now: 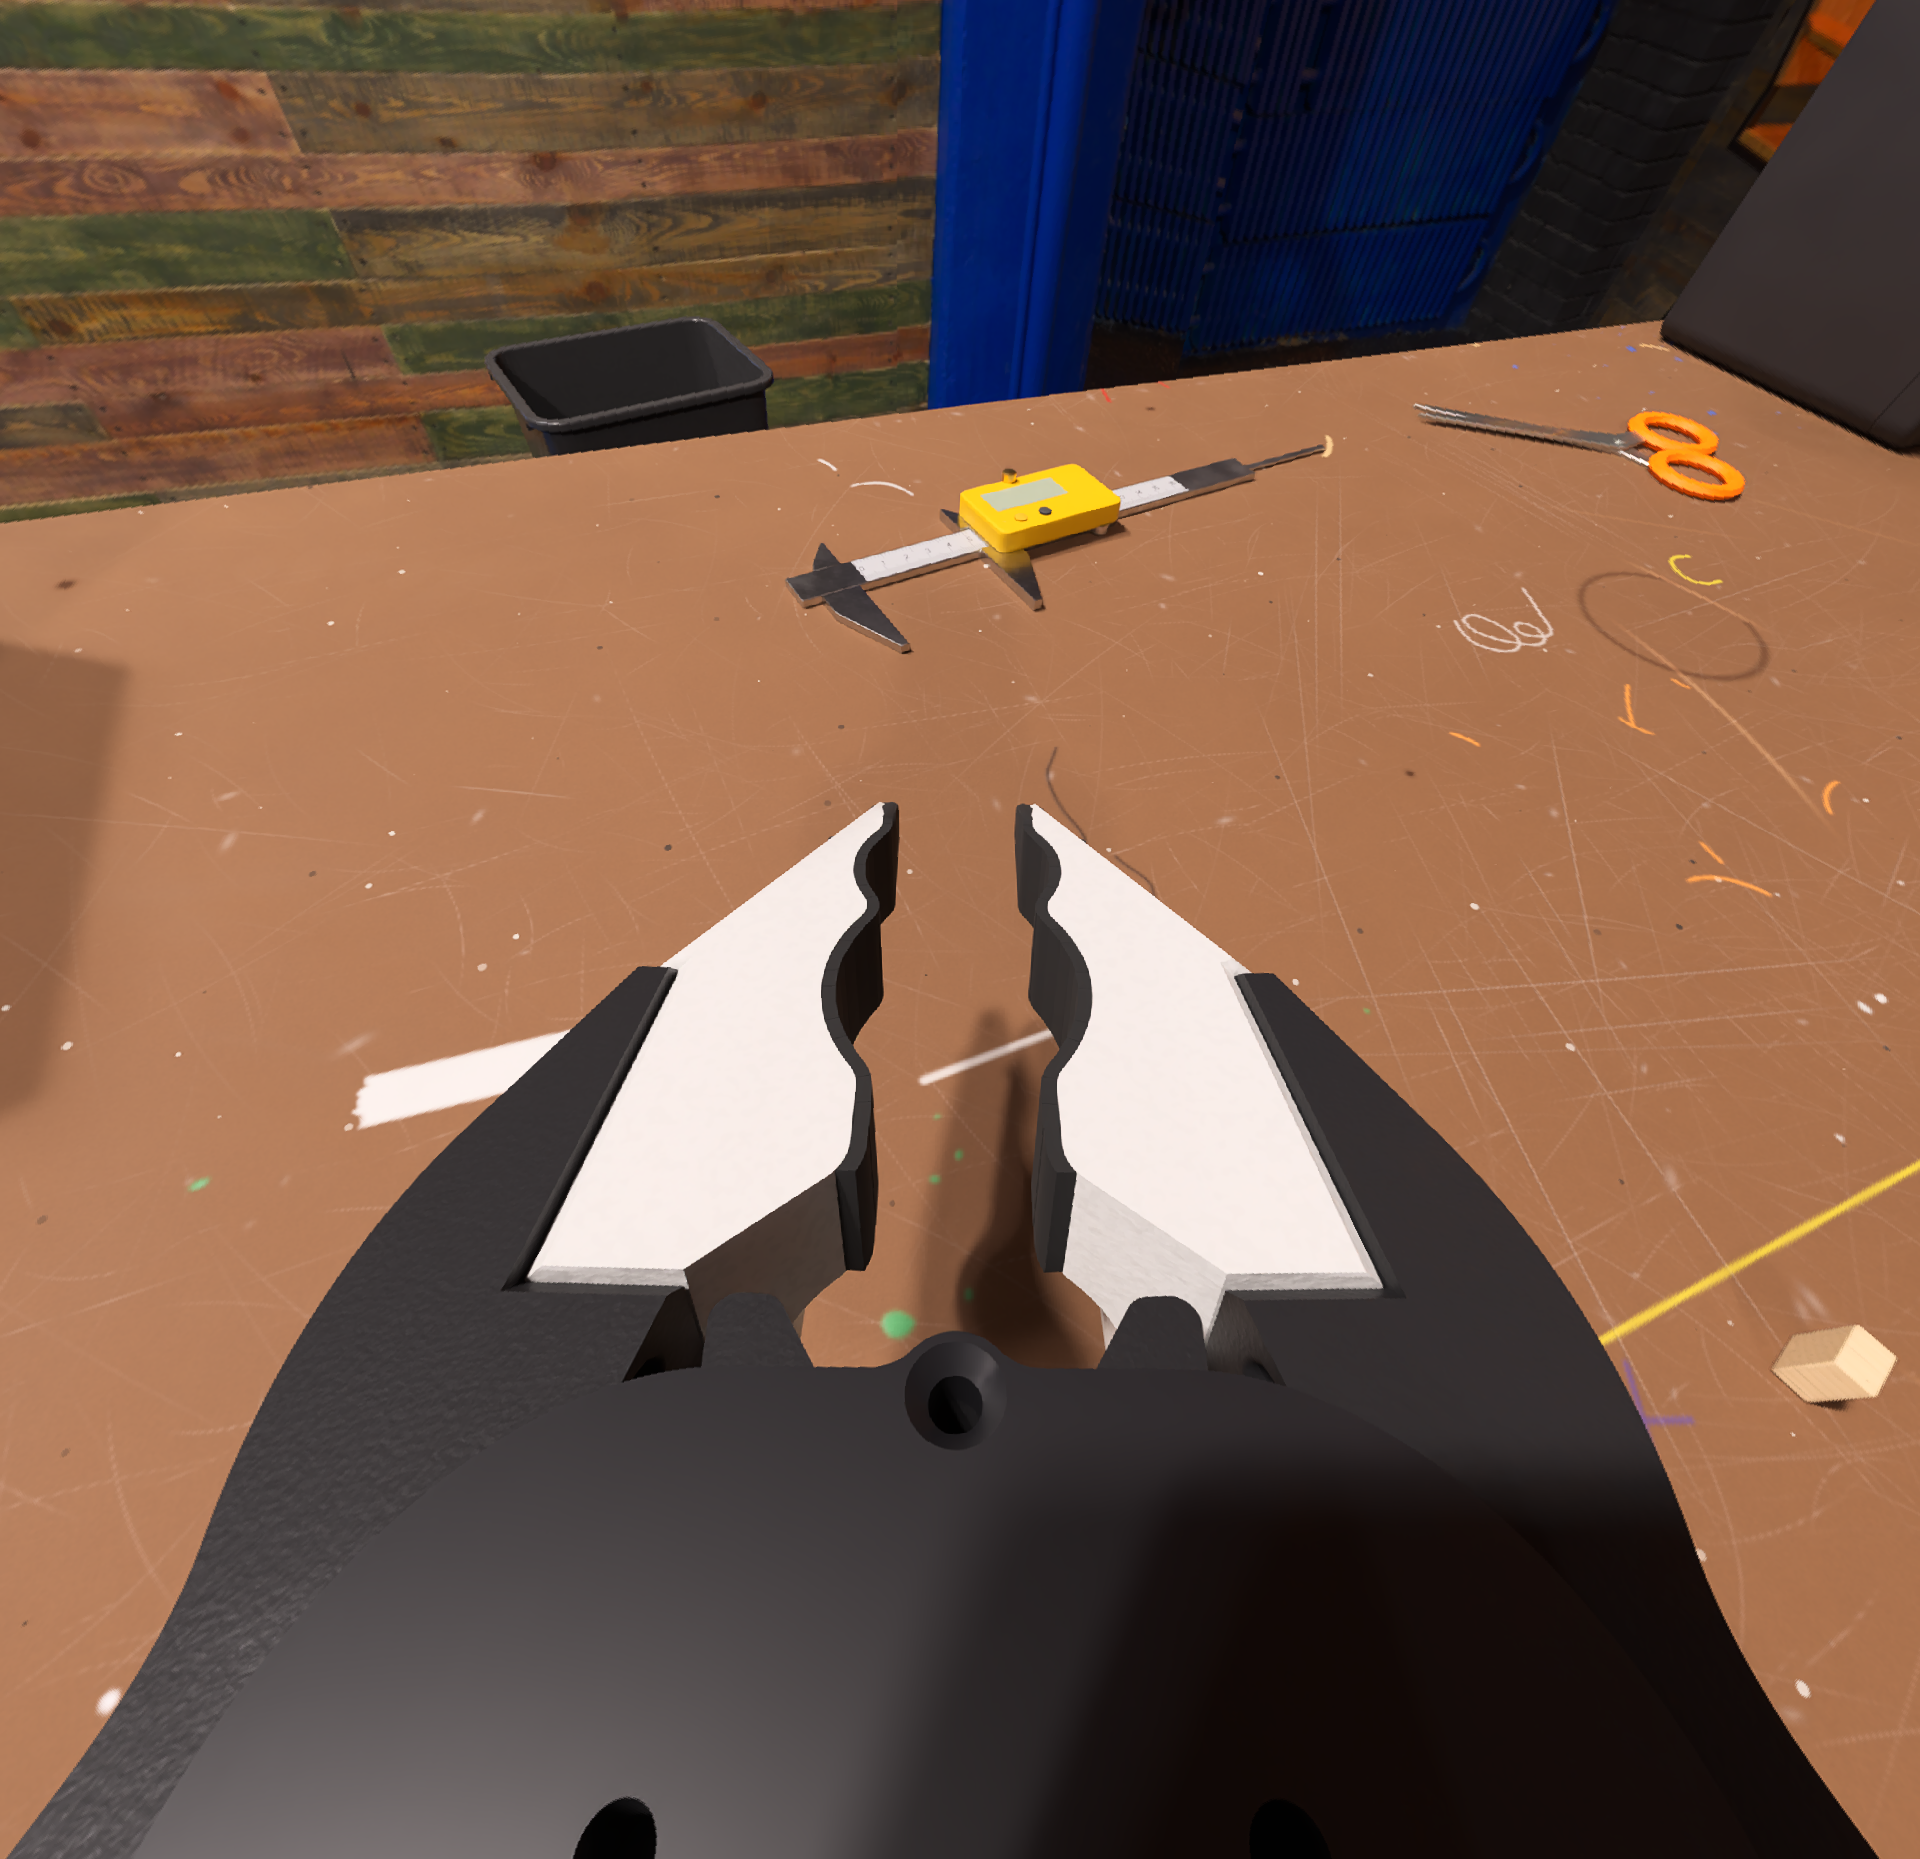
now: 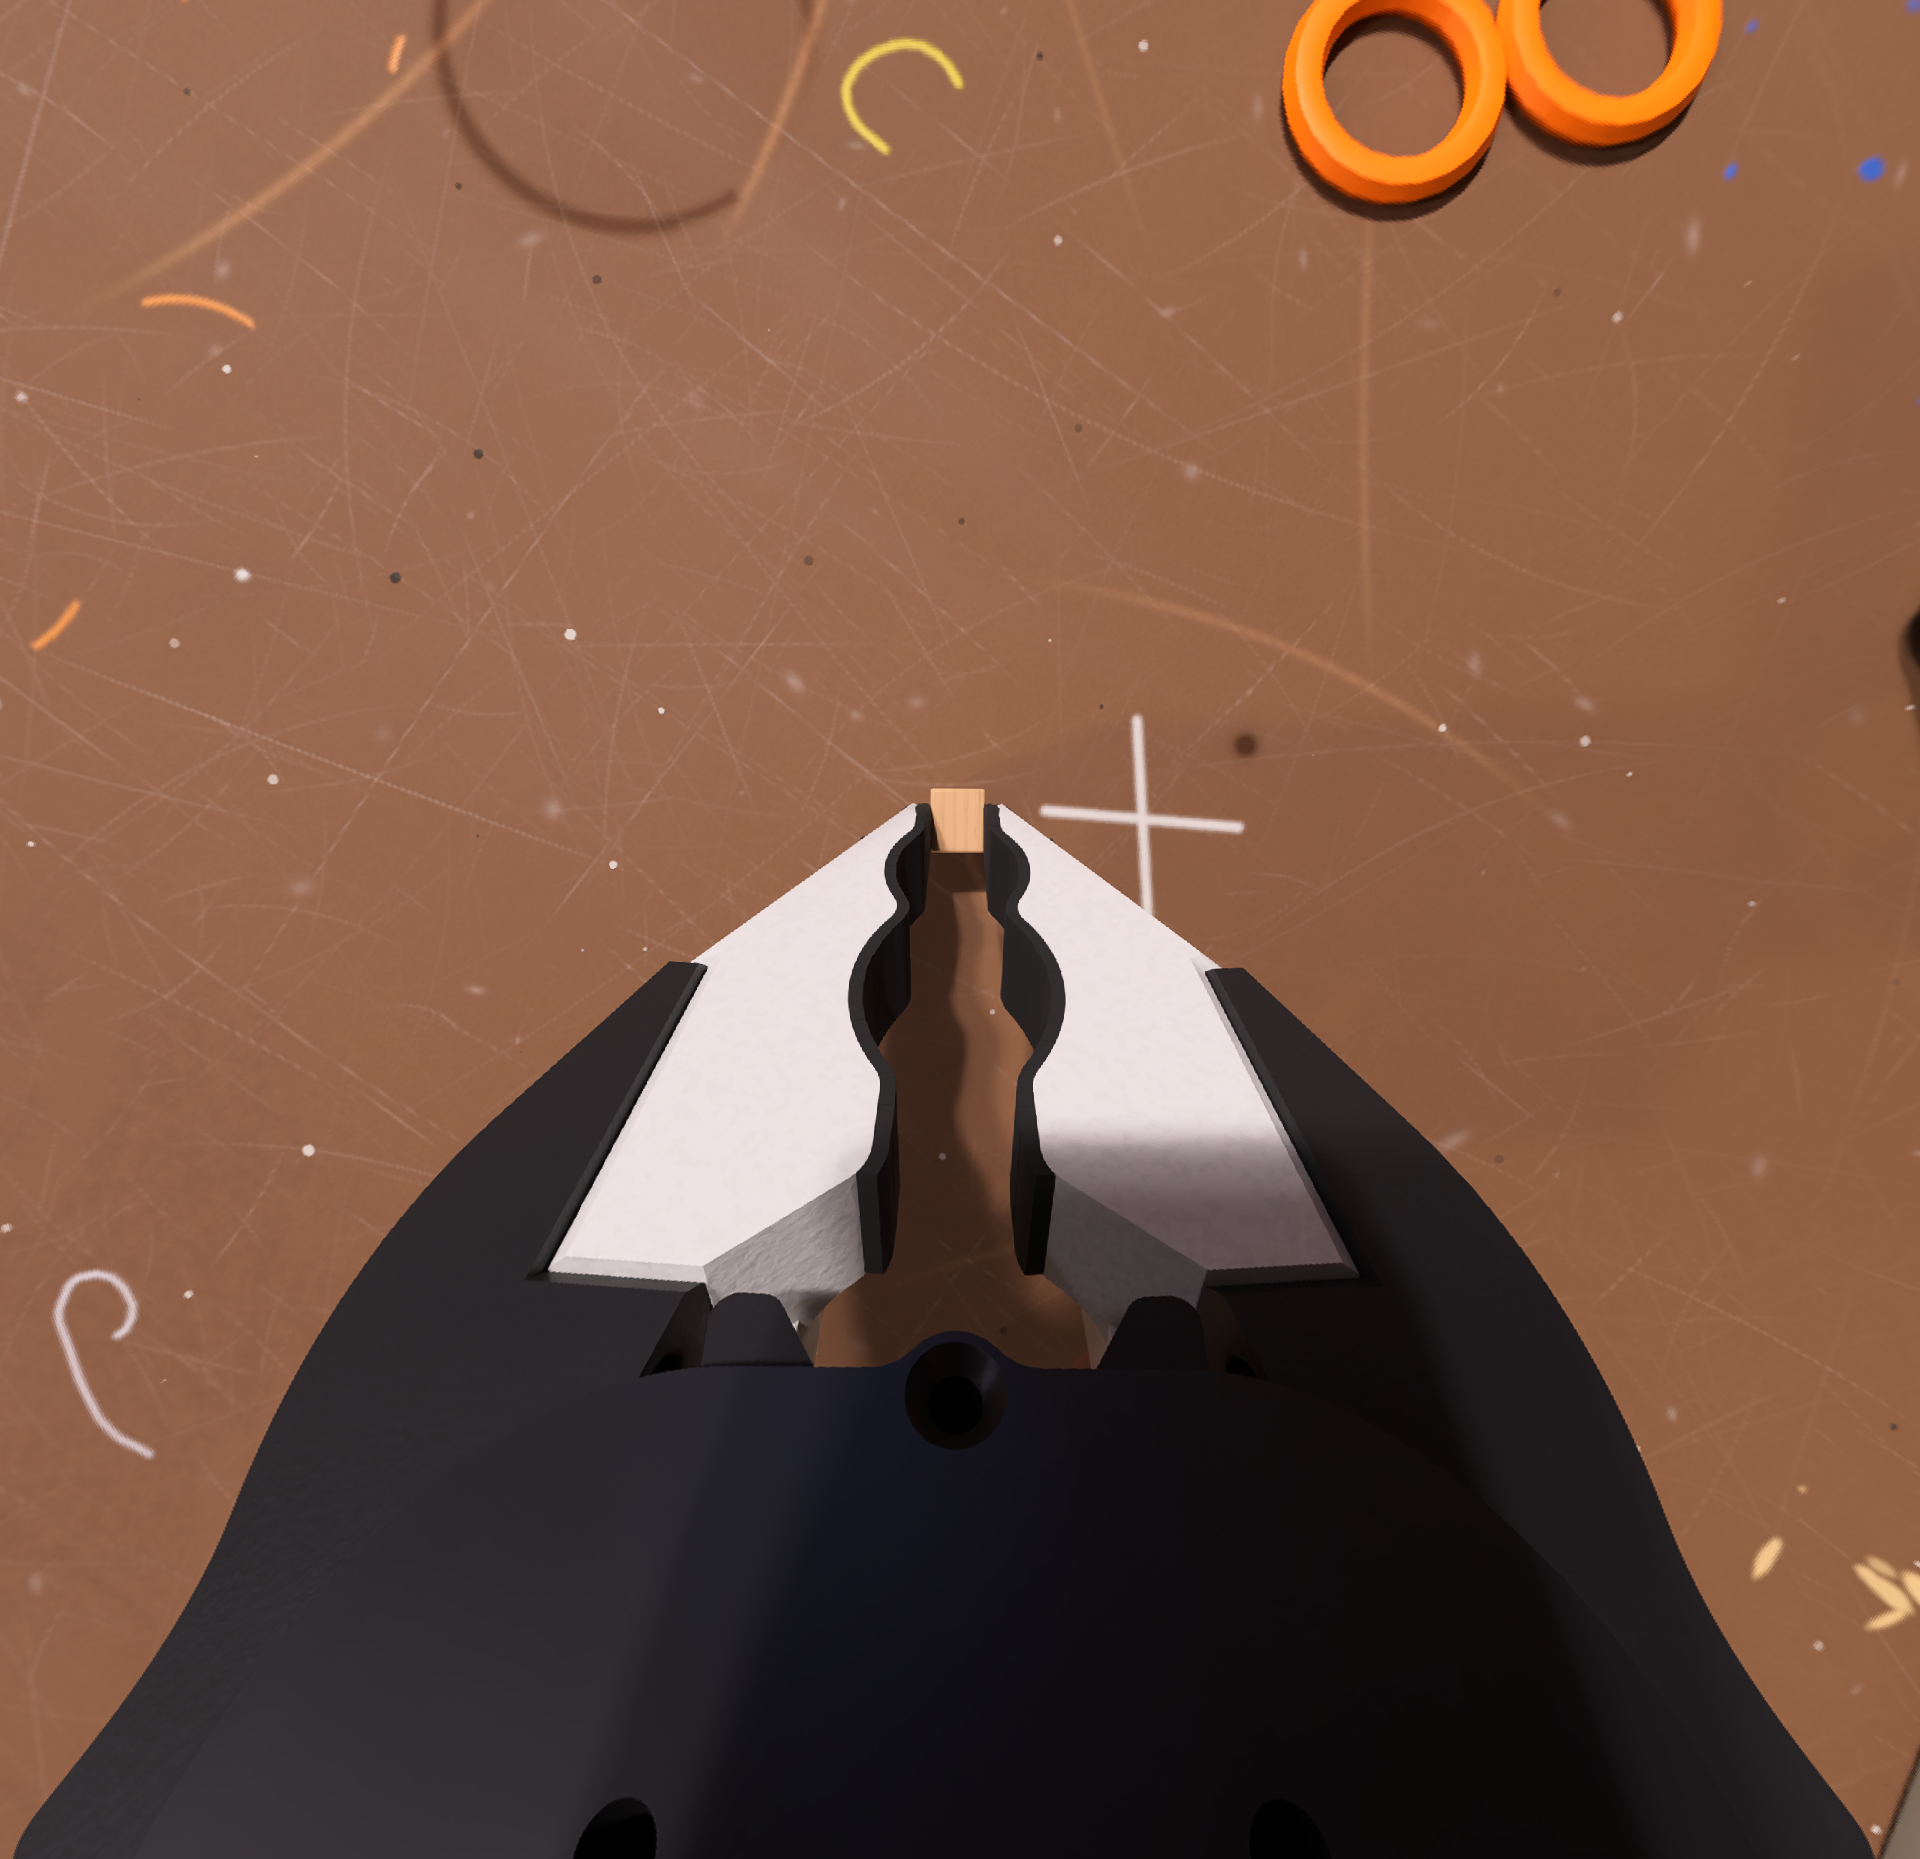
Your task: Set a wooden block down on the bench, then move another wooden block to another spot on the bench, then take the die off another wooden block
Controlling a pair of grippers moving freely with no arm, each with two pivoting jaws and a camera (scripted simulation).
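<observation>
Brown scuffed bench (image 1: 623, 770) fills the left wrist view. Left gripper (image 1: 956, 822) has its jaws apart, nothing between them, pointing toward 12 o'clock at a yellow digital caliper (image 1: 1039, 521). A pale wooden block (image 1: 1834, 1362) lies tilted at 4 o'clock, well apart from the fingers; orange-handled scissors (image 1: 1621, 448) at 2 o'clock, black bin (image 1: 634, 386) beyond the bench edge at 11.

Right wrist view: right gripper (image 2: 957, 822) is clamped on a small light wooden block (image 2: 957, 817), held only at the fingertips, looking down over the bench (image 2: 520, 562). Height above the surface is hard to judge, maybe still aloft. Risk: the tip-only pinch could let it slip or twist, and letting go high could make it tumble toward the scissors handles (image 2: 1496, 74) at 1 o'clock. No die visible.
</observation>
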